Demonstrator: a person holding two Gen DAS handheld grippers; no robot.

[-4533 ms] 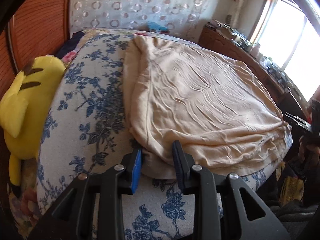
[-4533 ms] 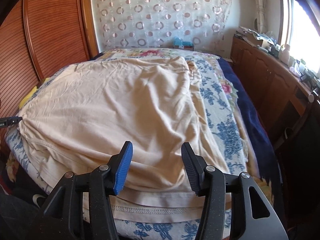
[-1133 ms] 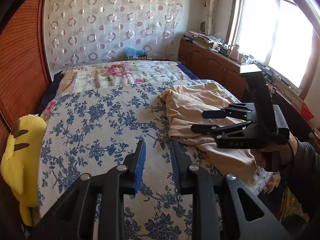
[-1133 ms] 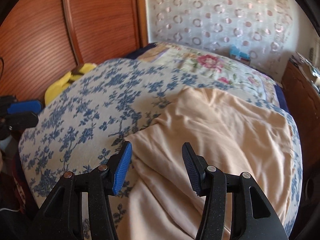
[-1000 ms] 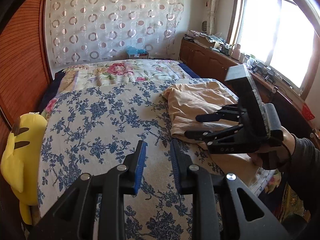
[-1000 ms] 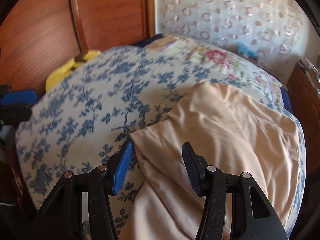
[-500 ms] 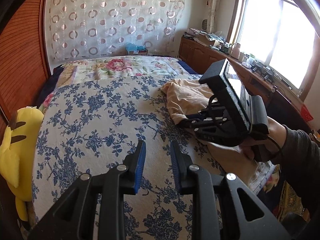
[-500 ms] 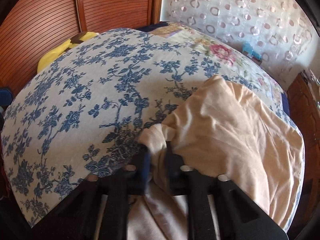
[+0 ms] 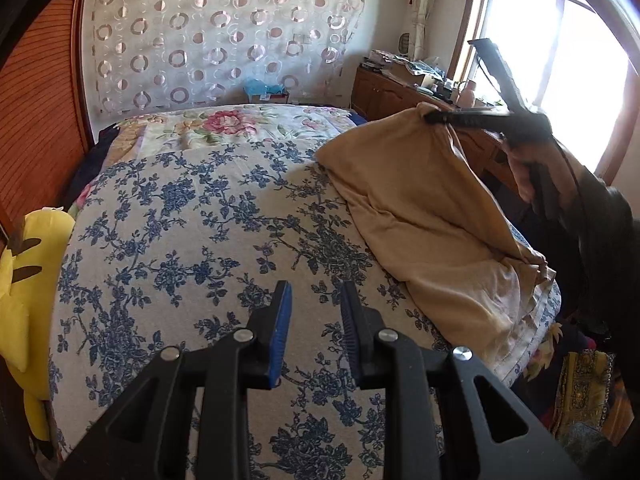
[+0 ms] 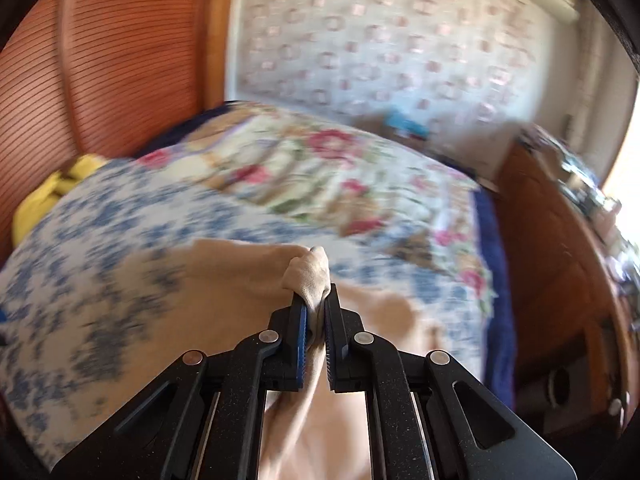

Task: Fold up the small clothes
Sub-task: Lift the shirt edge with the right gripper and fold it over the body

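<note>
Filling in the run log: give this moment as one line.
right gripper: shut on beige garment, corner lifted | left gripper: empty, over blue floral bedspread

A bedroom in somebody's home. A bed [image 9: 168,248] fills most of the room, spread with a white cover printed in blue flowers, and a second blanket [image 9: 224,128] with pink roses lies across its far end. A yellow stuffed toy [image 9: 24,280] sits at the bed's left edge, against reddish slatted wood panelling [image 9: 36,128]. On the far wall hangs a sheer curtain [image 9: 224,36] patterned with rings. Along the right side runs a low wooden cabinet [image 9: 384,96], its top cluttered with small household things, under a bright window [image 9: 576,72] with a wooden frame.
</note>
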